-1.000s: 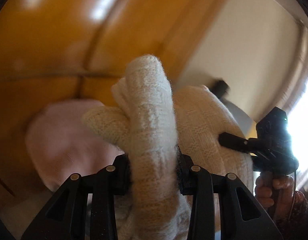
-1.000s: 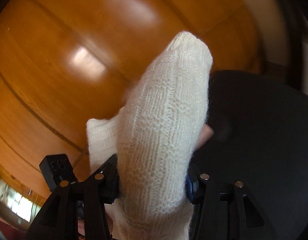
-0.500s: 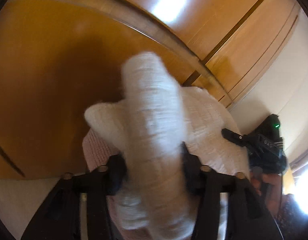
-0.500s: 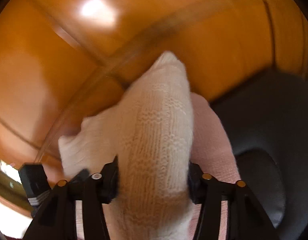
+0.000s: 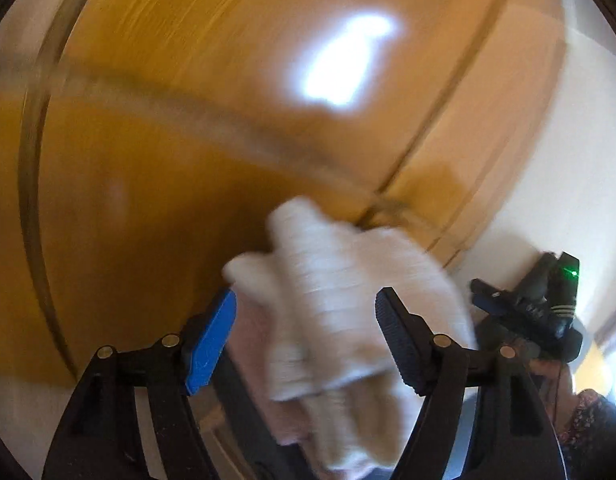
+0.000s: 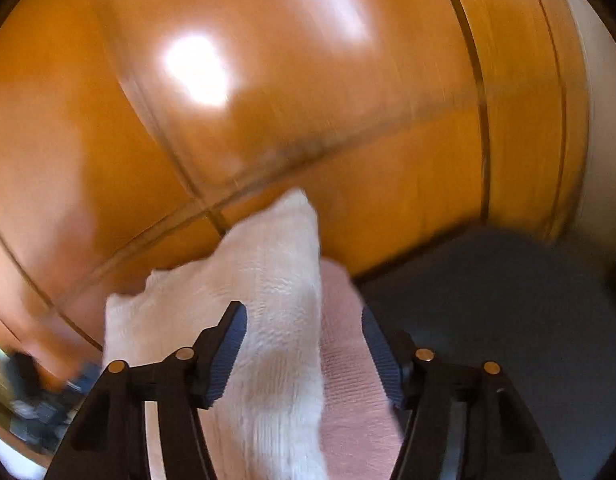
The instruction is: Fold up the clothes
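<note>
A cream knit garment (image 5: pixel 324 304) lies bunched between the fingers of my left gripper (image 5: pixel 306 336). Its jaws are opening, and the blue left pad (image 5: pixel 210 344) stands clear of the wool. Under the garment shows a pink knit garment (image 5: pixel 248 340). In the right wrist view the same cream knit (image 6: pixel 268 304) rests on the pink garment (image 6: pixel 348 364). It runs between the fingers of my right gripper (image 6: pixel 304 352), whose jaws are also opening without pressing on it. The right gripper (image 5: pixel 504 300) appears at the far right of the left wrist view. The picture is blurred.
Glossy orange wooden panels (image 6: pixel 308 120) fill the background in both views, beside a cream wall (image 5: pixel 568 160). A dark grey padded surface (image 6: pixel 508 300) lies right of the clothes. A hand and patterned sleeve (image 5: pixel 588 412) hold the right gripper.
Both grippers were clamped on the cream knit and held it up. They have since come down and their jaws have spread off it. The knit now rests lower, on the pink garment.
</note>
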